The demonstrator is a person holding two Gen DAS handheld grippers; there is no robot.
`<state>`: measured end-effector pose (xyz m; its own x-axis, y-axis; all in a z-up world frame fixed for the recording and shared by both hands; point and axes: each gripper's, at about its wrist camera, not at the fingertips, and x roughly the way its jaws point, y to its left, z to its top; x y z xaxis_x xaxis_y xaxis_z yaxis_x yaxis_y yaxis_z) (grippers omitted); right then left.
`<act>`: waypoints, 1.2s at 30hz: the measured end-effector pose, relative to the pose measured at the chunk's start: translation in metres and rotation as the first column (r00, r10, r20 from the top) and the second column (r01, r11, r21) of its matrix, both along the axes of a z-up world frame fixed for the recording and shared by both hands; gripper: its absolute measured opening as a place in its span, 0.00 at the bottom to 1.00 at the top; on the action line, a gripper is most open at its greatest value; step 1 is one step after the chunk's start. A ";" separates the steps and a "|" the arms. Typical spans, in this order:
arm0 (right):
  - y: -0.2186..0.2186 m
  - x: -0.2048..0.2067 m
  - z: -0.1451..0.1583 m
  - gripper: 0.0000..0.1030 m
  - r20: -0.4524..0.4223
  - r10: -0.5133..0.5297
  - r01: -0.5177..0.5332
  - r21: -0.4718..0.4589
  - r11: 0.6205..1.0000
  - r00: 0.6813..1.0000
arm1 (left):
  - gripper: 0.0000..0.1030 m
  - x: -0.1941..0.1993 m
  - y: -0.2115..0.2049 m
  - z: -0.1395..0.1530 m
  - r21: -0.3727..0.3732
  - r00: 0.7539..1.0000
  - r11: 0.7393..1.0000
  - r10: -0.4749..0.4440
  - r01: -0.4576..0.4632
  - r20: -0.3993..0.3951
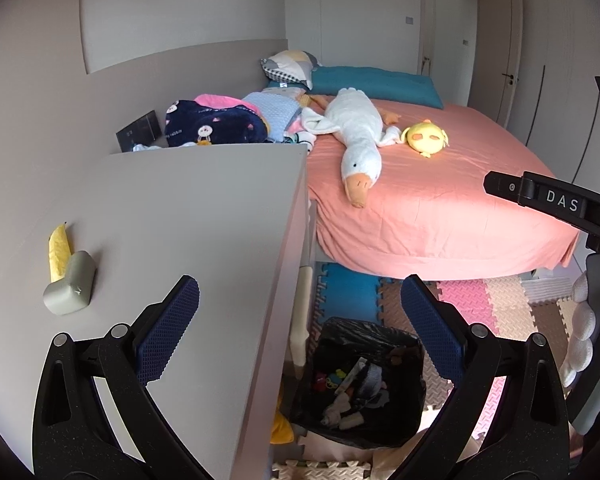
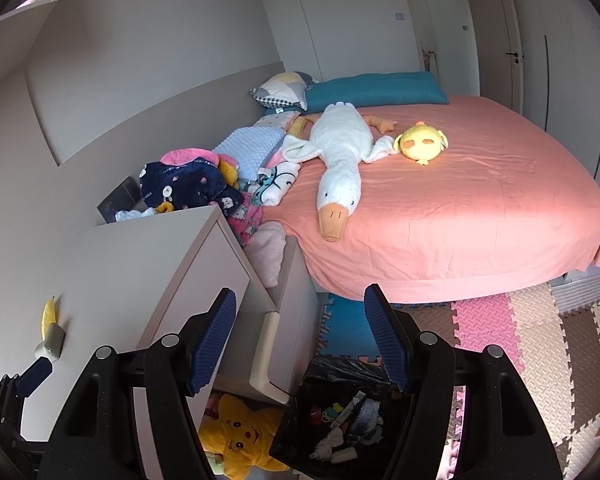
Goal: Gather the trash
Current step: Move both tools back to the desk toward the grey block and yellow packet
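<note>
Here the pink bed (image 2: 460, 208) is filling the room beyond, while the grey counter (image 1: 172, 208) is carrying the remaining trash: a yellow wrapper (image 1: 59, 252) touching a crumpled grey carton (image 1: 70, 290) near the wall. Beside the counter, the black-lined trash bin (image 1: 364, 376) is sitting on the floor, already holding scraps. Both the left tongs (image 1: 300, 330) and the right tongs (image 2: 308, 342) are hanging released and empty. The left tongs are likely best swinging toward the carton, straddling it squarely before clenching.
</note>
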<state>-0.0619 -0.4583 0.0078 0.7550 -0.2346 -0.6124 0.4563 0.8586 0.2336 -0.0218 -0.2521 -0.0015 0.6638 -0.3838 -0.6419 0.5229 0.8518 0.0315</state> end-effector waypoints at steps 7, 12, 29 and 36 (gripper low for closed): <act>0.030 0.016 -0.002 0.67 -0.004 0.065 -0.065 -0.006 0.998 0.998 | 0.95 0.017 0.037 -0.001 -0.010 0.995 0.995 0.097 -0.097 -0.005; 0.047 0.028 -0.005 0.67 -0.012 0.100 -0.100 -0.005 0.995 0.995 | 0.95 0.028 0.060 -0.001 -0.015 0.986 0.986 0.165 -0.165 -0.002; 0.090 0.063 -0.013 0.68 -0.041 0.206 -0.206 -0.004 0.979 0.978 | 0.95 0.079 0.123 -0.017 -0.030 0.929 0.930 0.363 -0.366 -0.070; 0.106 0.079 -0.017 0.68 -0.053 0.255 -0.255 0.000 0.967 0.966 | 0.95 0.105 0.144 -0.023 -0.021 0.905 0.909 0.413 -0.417 -0.100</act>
<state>0.0169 -0.3526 -0.0097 0.7573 -0.0429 -0.6516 0.2336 0.9496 0.2089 0.0829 -0.1081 -0.0243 0.7083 -0.1141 -0.6967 0.1212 0.9918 -0.0393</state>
